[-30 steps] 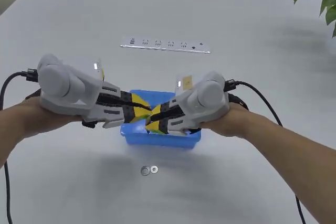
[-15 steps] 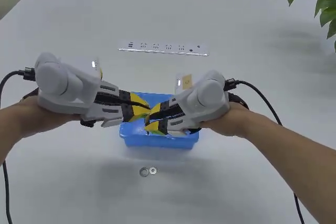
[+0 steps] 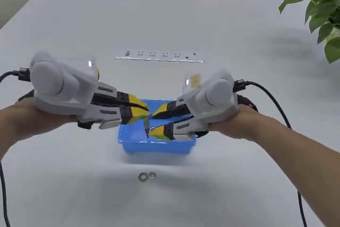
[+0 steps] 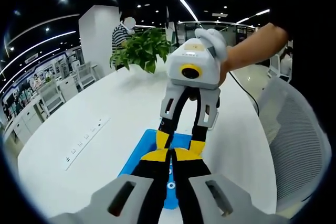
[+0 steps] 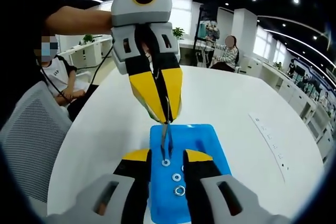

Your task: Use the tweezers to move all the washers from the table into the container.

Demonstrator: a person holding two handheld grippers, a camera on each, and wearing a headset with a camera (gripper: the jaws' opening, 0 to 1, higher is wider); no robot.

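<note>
Left gripper (image 5: 166, 116) clamped on tweezers (image 5: 166, 139); long axis runs top to bottom, mid-frame, tips down in container (image 5: 205, 145). Right gripper (image 3: 158, 122) jaws apart. Two washers (image 3: 142, 177) lower centre, open table (image 3: 239, 35) all round.

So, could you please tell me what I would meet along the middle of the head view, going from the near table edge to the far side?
two washers → blue container → power strip
</note>
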